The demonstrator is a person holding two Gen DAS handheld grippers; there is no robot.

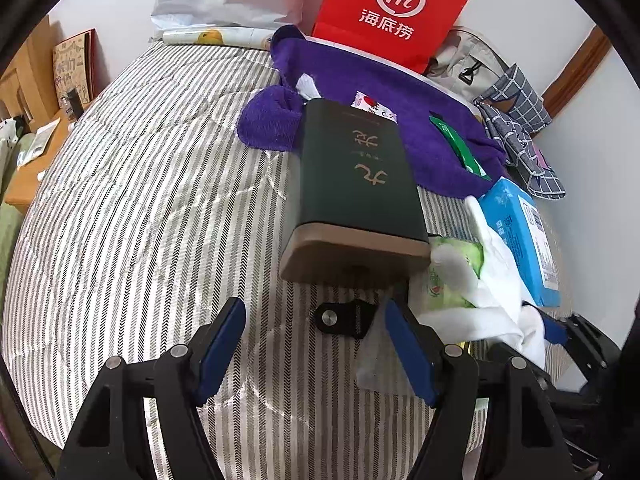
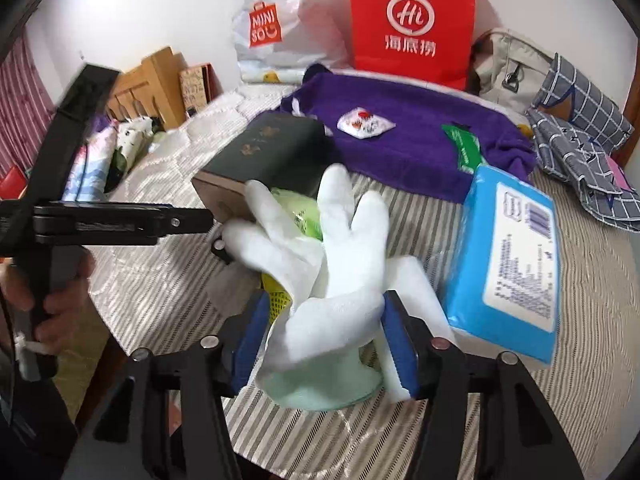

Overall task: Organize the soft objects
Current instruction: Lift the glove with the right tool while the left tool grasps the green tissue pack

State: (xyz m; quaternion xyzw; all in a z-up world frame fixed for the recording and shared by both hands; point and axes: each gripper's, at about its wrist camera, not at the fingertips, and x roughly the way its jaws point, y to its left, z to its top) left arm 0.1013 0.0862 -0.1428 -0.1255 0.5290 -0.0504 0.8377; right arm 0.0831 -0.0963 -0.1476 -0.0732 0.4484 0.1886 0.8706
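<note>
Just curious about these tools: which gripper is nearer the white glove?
Right. The right gripper has the white glove between its blue pads; the left gripper stands open over bare striped bedding, with the glove off to its side.

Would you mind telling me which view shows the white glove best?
The right wrist view: the white glove fills the centre between the right gripper fingers, its fingers spread. The left wrist view catches it only crumpled at the lower right edge.

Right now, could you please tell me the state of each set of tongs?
Left tongs: open, nothing between them.
Right tongs: parted around the white fabric glove; grip cannot be told.
</note>
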